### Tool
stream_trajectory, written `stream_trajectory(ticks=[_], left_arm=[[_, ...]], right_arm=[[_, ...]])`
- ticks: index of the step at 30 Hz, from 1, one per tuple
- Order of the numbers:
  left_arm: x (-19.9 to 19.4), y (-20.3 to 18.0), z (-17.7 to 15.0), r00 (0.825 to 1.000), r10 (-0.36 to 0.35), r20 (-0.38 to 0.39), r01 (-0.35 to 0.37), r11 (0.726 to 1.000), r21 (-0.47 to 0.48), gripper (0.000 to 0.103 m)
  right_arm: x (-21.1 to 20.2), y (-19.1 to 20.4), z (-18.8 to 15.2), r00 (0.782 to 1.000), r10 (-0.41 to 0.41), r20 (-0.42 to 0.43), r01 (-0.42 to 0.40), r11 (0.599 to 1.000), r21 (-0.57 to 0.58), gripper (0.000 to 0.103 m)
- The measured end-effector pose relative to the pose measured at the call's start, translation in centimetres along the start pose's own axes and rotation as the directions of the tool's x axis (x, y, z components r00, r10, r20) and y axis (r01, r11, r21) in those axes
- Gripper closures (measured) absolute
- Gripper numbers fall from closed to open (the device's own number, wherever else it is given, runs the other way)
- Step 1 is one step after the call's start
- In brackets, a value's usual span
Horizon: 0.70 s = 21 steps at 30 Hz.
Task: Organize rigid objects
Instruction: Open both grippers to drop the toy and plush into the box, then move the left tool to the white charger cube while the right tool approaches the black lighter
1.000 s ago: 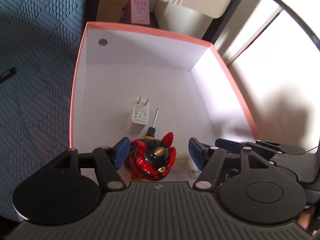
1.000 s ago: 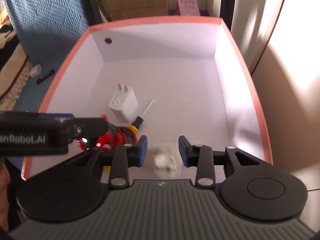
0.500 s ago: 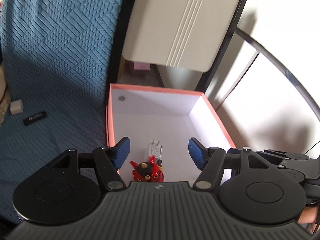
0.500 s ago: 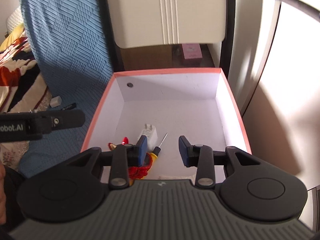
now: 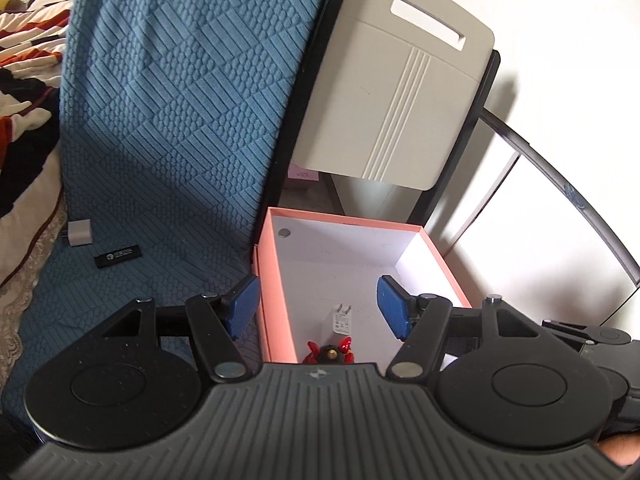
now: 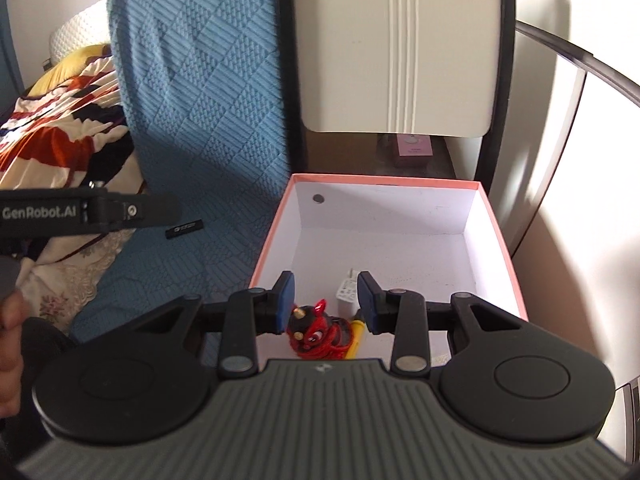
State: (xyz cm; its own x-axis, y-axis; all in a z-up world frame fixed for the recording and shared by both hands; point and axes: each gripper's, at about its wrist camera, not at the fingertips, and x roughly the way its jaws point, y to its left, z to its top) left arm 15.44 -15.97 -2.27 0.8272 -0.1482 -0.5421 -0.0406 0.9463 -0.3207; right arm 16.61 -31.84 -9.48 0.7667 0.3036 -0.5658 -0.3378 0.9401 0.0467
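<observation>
Both grippers have pulled up and back from the pink-rimmed box [image 5: 276, 280] within the last second; a second ago each camera looked straight down into it from close range, and now the whole box, the blue quilted cover [image 5: 168, 120] beside it and the beige panel [image 5: 400, 92] behind it are in view. The left gripper [image 5: 318, 306] stands spread with nothing between its blue pads, its opening unchanged across the 3 views. The right gripper [image 6: 326, 300] is set narrower, its pads apart and also empty; the objects seen between them lie below on the box floor, not in the grip. 3 items rest in the near part of the box: the red-and-black toy figure [image 6: 314, 330], the white charger [image 5: 341, 318] just beyond it, and the yellow-handled screwdriver [image 6: 356, 336] beside the toy. On the blue cover, well apart from the box, 2 items are not yet boxed: a second white charger [image 5: 80, 233] and a black stick-shaped device [image 5: 118, 256] near it. Judgement: the deposit of the toy appears complete, the retreat frees both hands, and the 2 items on the cover are the likely next pickups.
</observation>
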Motion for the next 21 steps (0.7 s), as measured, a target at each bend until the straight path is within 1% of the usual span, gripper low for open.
stream_trajectory(ticks=[4,9,11,14,16,21], left_arm=[[-1.6,1.6,-0.4,1.0,0.014,0.02,-0.014,1.0,-0.007,0.033],[-3.9,4.1,-1.1,0.997,0.052,0.055,-0.051,0.999,-0.011,0.033],[-4.7,5.0,-1.3,0.996,0.072,0.051,-0.071,0.997,-0.016,0.033],[-6.2,5.8,-1.3,0.994,0.089,0.06,-0.089,0.996,0.005,0.033],[-7.0,6.5,-1.4,0.991,0.109,0.075,-0.111,0.994,0.013,0.033],[-8.1,8.6,-2.9,0.987,0.132,0.089,-0.133,0.991,0.012,0.033]], right_arm=[[-0.2,2.0,-0.7,1.0,0.012,-0.002,-0.012,1.0,-0.01,0.065],[-0.5,4.6,-1.4,1.0,0.024,-0.002,-0.024,0.999,-0.027,0.065],[-0.6,5.5,-1.7,1.0,0.031,0.0,-0.031,0.999,-0.031,0.065],[-0.3,7.1,-2.2,1.0,0.025,-0.009,-0.026,0.999,-0.04,0.065],[-0.3,8.3,-2.6,0.999,0.037,-0.015,-0.038,0.998,-0.05,0.065],[-0.2,11.0,-3.3,0.998,0.053,-0.022,-0.055,0.995,-0.078,0.065]])
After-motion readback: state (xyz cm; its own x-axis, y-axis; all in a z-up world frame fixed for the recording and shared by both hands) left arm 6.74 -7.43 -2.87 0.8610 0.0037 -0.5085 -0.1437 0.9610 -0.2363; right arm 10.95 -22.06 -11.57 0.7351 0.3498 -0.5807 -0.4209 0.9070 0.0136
